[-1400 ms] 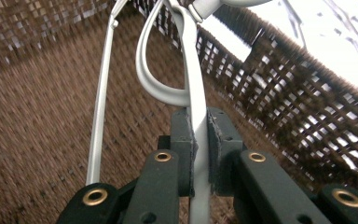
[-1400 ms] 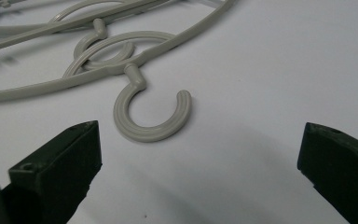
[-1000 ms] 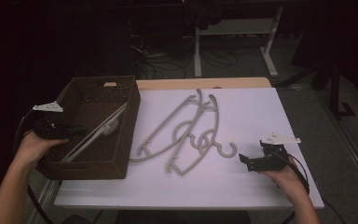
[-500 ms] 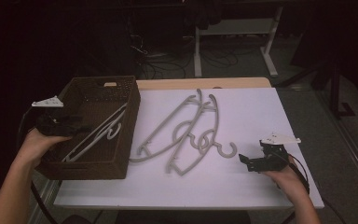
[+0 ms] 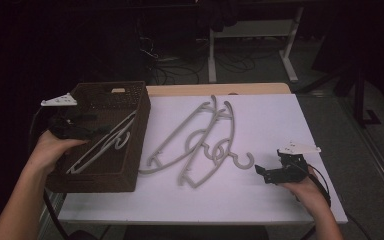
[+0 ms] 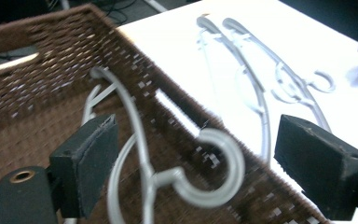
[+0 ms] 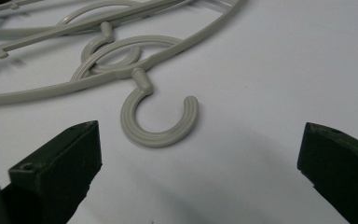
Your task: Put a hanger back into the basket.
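Left gripper (image 5: 87,131): we hold it over the basket (image 5: 130,172); its jaws have just been opening and now stand apart, with nothing pressed between the pads
Right gripper (image 5: 261,172): we hold it low over the table (image 5: 300,120), jaws wide apart and empty
Done: we judge one hanger (image 5: 102,145) is already in the basket, lying loose
Left: three hangers (image 5: 200,145) lie tangled on the table, so we judge most of the work remains
Basket hanger: its hook (image 6: 214,168) sits between and just ahead of the left jaws, untouched
Next hanger: its hook (image 7: 161,119) lies just ahead of the right jaws, between them, not yet gripped
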